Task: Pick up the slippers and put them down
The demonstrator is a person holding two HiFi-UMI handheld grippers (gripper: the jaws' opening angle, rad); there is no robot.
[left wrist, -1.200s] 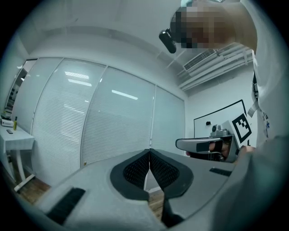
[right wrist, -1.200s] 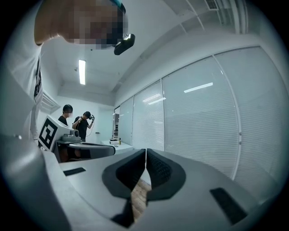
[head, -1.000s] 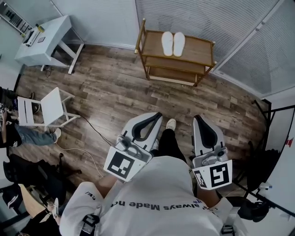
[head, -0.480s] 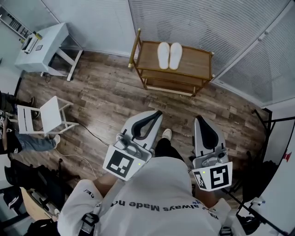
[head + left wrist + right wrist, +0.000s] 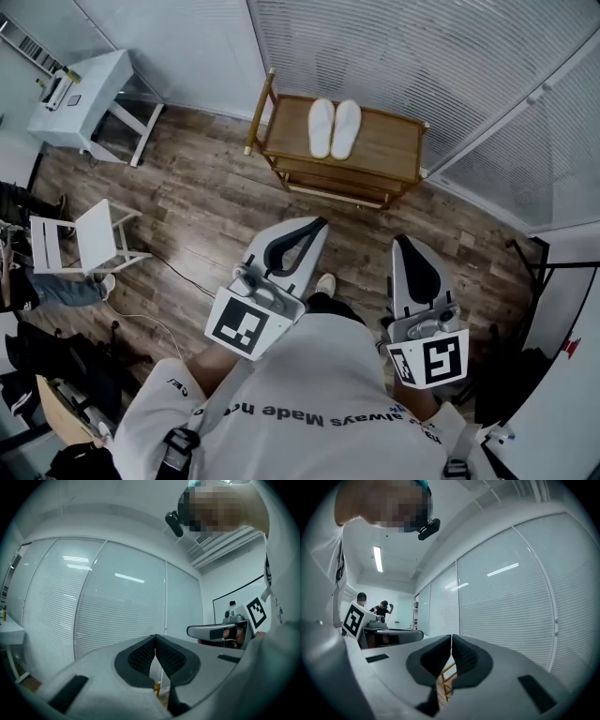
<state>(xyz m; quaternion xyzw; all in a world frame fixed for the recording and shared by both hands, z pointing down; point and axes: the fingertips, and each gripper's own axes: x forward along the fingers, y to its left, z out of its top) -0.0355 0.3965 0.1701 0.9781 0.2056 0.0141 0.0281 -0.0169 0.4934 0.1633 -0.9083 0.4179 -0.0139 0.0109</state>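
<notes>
On the wooden rack (image 5: 389, 150) lie two slippers (image 5: 334, 128); left tongs (image 5: 321, 223), right tongs (image 5: 398, 240) clenched, empty.

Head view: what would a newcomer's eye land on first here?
The pair of white slippers stands out first, lying side by side on top of the wooden shelf by the blinds. Nearer the camera, the left gripper and right gripper, both shut and empty, point toward it over the plank floor.

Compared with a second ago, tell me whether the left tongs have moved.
Yes: the left tongs have come forward, closer to the wooden rack holding the slippers.
</notes>
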